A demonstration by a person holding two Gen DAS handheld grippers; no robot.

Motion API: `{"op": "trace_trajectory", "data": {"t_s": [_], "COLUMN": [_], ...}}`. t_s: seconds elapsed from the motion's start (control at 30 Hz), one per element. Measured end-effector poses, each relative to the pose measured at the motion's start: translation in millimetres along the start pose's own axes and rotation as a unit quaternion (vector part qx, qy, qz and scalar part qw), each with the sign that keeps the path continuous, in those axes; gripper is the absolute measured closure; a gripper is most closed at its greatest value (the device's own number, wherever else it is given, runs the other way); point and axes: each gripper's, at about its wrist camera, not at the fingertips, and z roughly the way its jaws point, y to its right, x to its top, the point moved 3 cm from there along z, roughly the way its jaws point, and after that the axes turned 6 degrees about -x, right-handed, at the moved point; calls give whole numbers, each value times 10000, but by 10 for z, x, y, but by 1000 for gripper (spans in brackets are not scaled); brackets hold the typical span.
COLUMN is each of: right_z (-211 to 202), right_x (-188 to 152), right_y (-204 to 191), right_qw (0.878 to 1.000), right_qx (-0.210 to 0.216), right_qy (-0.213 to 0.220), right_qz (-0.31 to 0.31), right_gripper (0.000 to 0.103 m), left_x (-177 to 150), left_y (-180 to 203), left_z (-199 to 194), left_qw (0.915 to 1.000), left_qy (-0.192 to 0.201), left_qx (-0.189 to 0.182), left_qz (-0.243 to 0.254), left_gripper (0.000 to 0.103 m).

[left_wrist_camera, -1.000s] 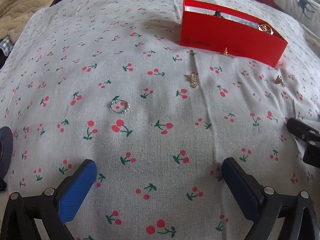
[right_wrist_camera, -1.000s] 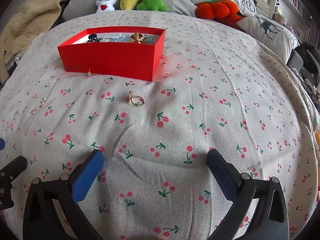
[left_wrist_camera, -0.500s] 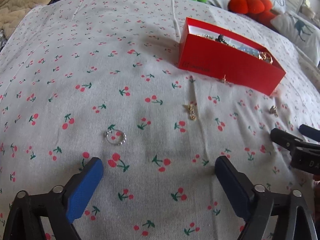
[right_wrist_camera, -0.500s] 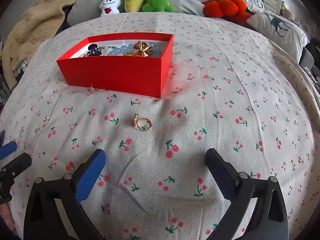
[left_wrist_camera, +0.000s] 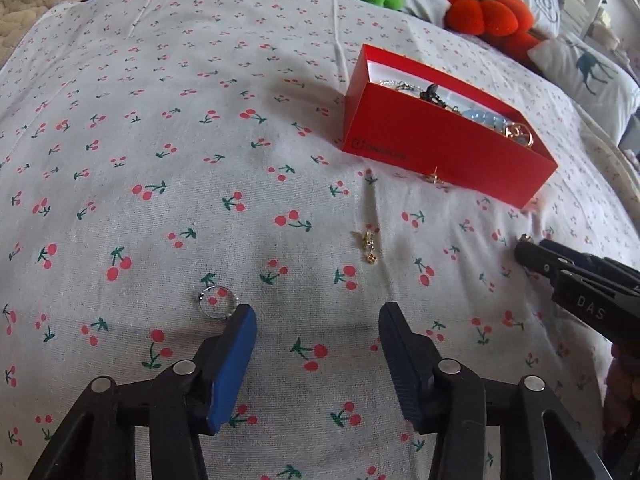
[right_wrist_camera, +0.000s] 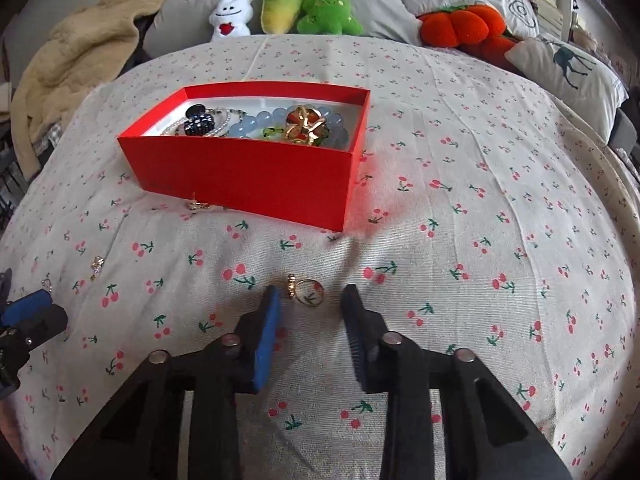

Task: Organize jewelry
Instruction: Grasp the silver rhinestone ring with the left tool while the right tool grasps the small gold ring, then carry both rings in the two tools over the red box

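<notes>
Pickup step: right tool half-open, straddling gold ring on bed. Left tool wide, beside silver ring. Next: pinch, carry to red box.

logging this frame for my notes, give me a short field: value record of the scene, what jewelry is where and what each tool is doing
surface: cherry-print bedspread
container: red box, open, holding beads and other jewelry
left tool: open, low over the cloth
silver ring: on the cloth, just beyond the left tool's left fingertip
right tool: open, tips either side of the gold ring
gold ring: flat on the cloth, not gripped
gold charm: loose on the cloth
small gold earring: at the box's front wall
</notes>
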Motion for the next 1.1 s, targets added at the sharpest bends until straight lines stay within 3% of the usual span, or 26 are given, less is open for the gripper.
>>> {"op": "trace_trajectory", "data": {"t_s": [0.17,0.33,0.5,0.77,1.03,1.1], "right_z": [-22,-114,-175,-175,-177,-187], "right_x": [-15,-105,-162,-181,-190,-190], "right_y": [17,115,93,36,28,15], "right_qw": [9999,9984,9985,9990,9992,9992], "right_qx": [125,448,484,419,389,386], "right_qy": [27,60,78,58,64,76], "right_qz": [75,344,243,146,111,92], "right_gripper": [83,83,83,83,83,83], "left_x": [-42,-139,-120,-31,-34,-39], "left_y": [-125,-197,-300,-283,-317,-316], "left_z": [-101,-187,-183,-1,-4,-10], "left_qw": [9997,9996,9998,9970,9962,9963], "left_qy": [-20,-21,71,118,211,236], "left_qx": [-243,-232,-78,483,607,606], "left_qz": [-80,178,189,600,584,565], "left_gripper": [52,52,52,66,86,86]}}
